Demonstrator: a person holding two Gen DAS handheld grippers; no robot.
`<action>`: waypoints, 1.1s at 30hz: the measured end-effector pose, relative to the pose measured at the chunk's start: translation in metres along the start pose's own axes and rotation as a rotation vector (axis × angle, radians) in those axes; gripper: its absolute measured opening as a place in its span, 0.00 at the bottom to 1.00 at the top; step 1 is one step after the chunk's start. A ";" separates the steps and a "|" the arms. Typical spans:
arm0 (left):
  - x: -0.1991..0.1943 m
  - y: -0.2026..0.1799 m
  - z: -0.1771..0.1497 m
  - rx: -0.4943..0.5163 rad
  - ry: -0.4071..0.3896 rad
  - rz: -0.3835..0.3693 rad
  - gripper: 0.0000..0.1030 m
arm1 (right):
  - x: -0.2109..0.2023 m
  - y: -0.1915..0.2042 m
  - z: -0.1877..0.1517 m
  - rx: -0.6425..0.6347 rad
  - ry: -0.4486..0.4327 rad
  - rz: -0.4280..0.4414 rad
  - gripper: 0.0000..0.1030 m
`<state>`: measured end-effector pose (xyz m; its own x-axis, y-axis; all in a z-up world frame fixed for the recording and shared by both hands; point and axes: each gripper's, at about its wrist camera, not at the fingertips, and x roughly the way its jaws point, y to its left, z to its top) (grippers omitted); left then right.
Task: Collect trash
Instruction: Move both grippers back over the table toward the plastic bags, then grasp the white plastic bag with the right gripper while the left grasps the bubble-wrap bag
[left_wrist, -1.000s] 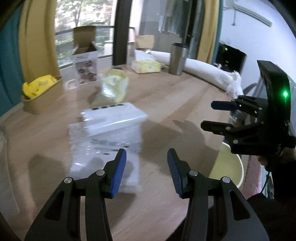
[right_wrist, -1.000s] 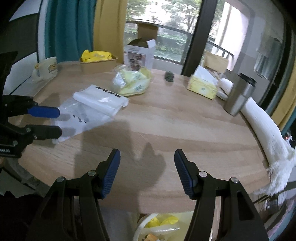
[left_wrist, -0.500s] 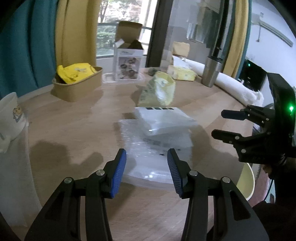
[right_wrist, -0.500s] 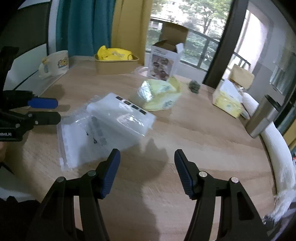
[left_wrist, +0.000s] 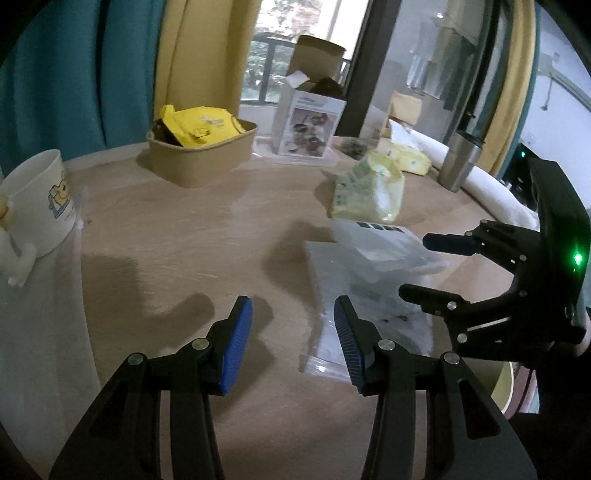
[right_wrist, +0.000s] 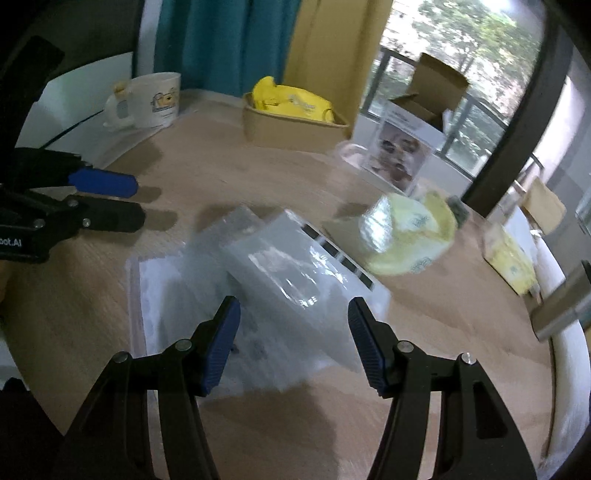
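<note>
We counted two clear bags (right_wrist: 295, 280) stacked near the table's (left_wrist: 184, 236) front edge, one yellow wrapper (left_wrist: 367, 192) just behind them, one mug (left_wrist: 37, 206) at the left edge, one brown tray (left_wrist: 201, 157) and one carton (left_wrist: 308, 123) toward the far edge. The bags blurred together, their print unreadable; a steel tumbler (left_wrist: 460, 162) stood near the right edge. Our left gripper (left_wrist: 293, 332) hovered released beside the bags; our right gripper (right_wrist: 293, 338) hung released over them, gripping nothing.
</note>
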<state>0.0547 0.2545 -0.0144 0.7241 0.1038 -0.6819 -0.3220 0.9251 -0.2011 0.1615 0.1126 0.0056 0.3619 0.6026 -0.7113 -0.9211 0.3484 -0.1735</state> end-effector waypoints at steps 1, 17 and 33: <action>0.001 0.001 0.002 -0.002 0.001 0.005 0.48 | 0.004 0.002 0.003 -0.012 -0.001 -0.004 0.59; 0.027 -0.004 0.029 0.055 0.033 -0.001 0.51 | 0.015 -0.016 0.009 0.054 -0.044 0.058 0.03; 0.083 -0.088 0.048 0.301 0.174 -0.131 0.66 | -0.057 -0.085 -0.031 0.226 -0.162 -0.116 0.03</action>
<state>0.1730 0.1991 -0.0194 0.6240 -0.0627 -0.7789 -0.0209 0.9951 -0.0968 0.2149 0.0265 0.0403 0.4975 0.6503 -0.5742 -0.8240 0.5612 -0.0783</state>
